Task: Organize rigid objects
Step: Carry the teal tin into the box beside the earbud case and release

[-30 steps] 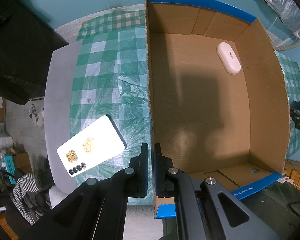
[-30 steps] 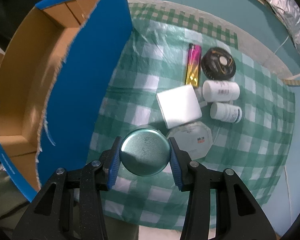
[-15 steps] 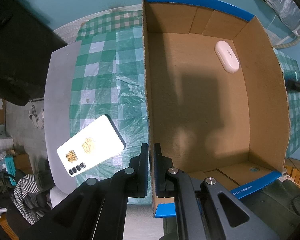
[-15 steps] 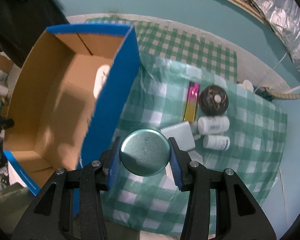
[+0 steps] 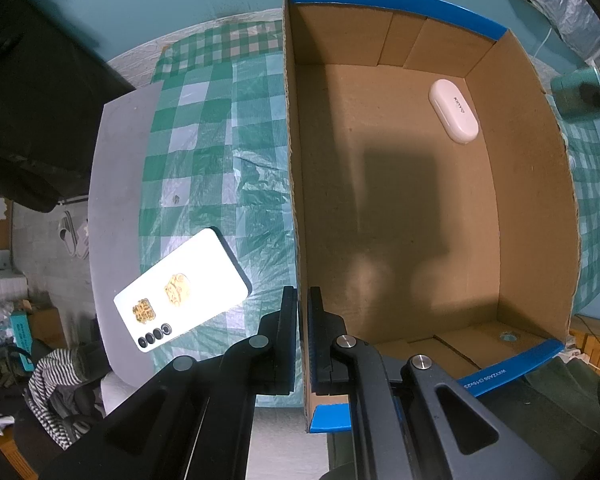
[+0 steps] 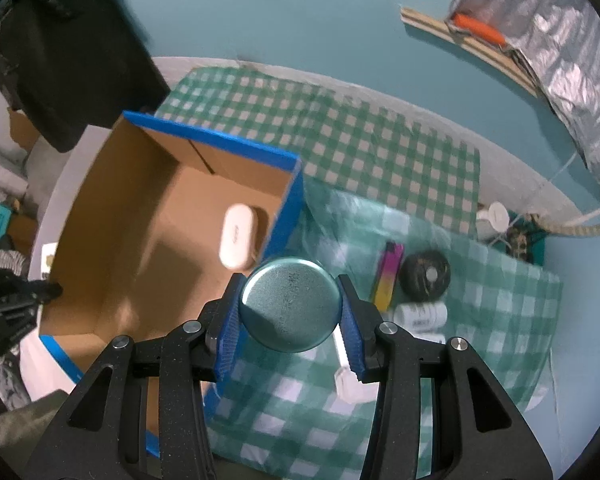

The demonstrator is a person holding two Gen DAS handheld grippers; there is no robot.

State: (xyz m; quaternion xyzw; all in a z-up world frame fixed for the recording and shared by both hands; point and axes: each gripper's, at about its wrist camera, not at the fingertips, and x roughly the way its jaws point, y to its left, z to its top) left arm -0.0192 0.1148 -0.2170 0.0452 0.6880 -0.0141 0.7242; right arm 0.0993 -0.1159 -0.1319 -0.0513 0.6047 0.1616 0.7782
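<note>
My right gripper [image 6: 290,312] is shut on a round teal tin [image 6: 290,304], held high above the checked cloth beside the right wall of the cardboard box [image 6: 100,240]. A white oval case [image 6: 238,242] lies on the box floor, also seen as the white case [image 5: 454,111] in the left wrist view. My left gripper [image 5: 303,344] is shut on the left wall of the box [image 5: 296,200], pinching it near the front corner. On the cloth to the right lie a pink-yellow lighter [image 6: 388,276], a dark round disc [image 6: 426,276] and white bottles [image 6: 420,314].
A white phone [image 5: 182,298] lies face down on the cloth left of the box. A white flat block [image 6: 346,380] sits partly hidden under my right fingers. A dark bag [image 6: 72,60] stands behind the box. A foil-wrapped shape [image 6: 560,60] is at the far right.
My right gripper rose with the tin and swung toward the box, so more of the box's inside now shows. The left gripper stayed on the box wall.
</note>
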